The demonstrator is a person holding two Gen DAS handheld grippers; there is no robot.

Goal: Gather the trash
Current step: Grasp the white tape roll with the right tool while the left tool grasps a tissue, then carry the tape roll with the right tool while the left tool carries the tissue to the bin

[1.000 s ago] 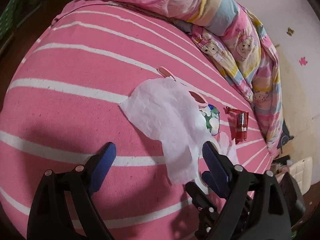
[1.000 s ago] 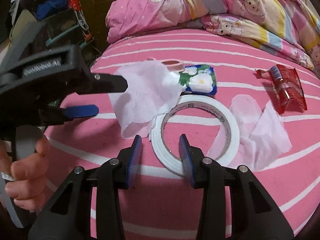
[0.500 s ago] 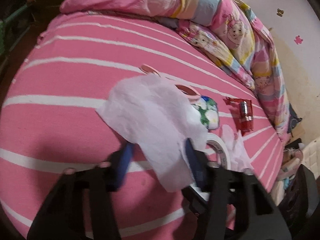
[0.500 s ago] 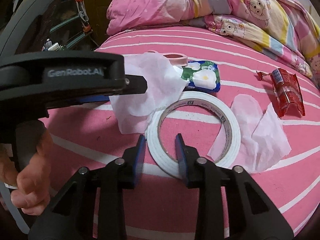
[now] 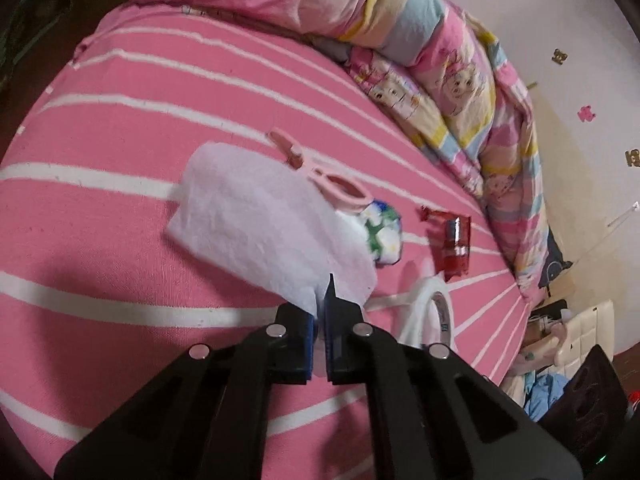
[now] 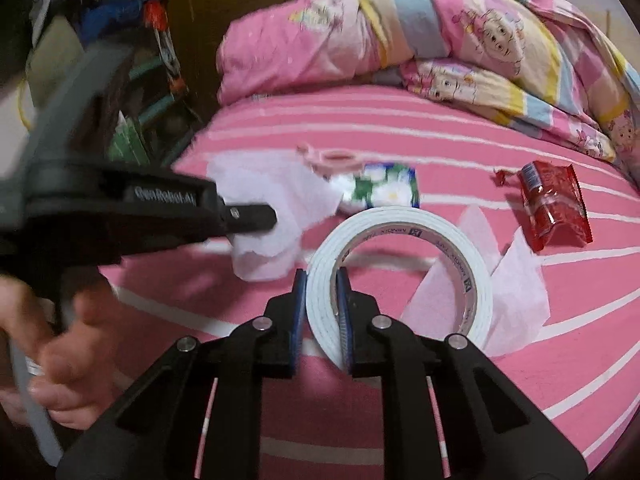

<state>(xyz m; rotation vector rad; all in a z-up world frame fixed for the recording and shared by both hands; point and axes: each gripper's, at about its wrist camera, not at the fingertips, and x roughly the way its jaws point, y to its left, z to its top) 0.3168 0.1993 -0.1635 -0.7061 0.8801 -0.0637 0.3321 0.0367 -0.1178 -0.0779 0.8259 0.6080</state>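
Note:
My left gripper (image 5: 319, 312) is shut on the near edge of a white tissue sheet (image 5: 260, 220) and lifts it off the pink striped bed (image 5: 120, 128). The sheet also shows in the right wrist view (image 6: 276, 208), under the left gripper's body. My right gripper (image 6: 321, 292) is shut on the near rim of a white tape roll (image 6: 404, 264), tilted up off the bed. The roll also shows in the left wrist view (image 5: 430, 312). A second tissue (image 6: 516, 284) lies under and right of the roll.
A red snack wrapper (image 6: 554, 208) lies at the right, a green and blue flower-print packet (image 6: 384, 190) behind the roll, and pink scissors (image 5: 320, 176) beside it. A bundled cartoon quilt (image 6: 460, 40) lines the back. Cluttered shelves (image 6: 132, 80) stand left of the bed.
My left gripper has shut on the tissue's edge and raised it. My right gripper has shut on the tape roll's rim and tipped it up.

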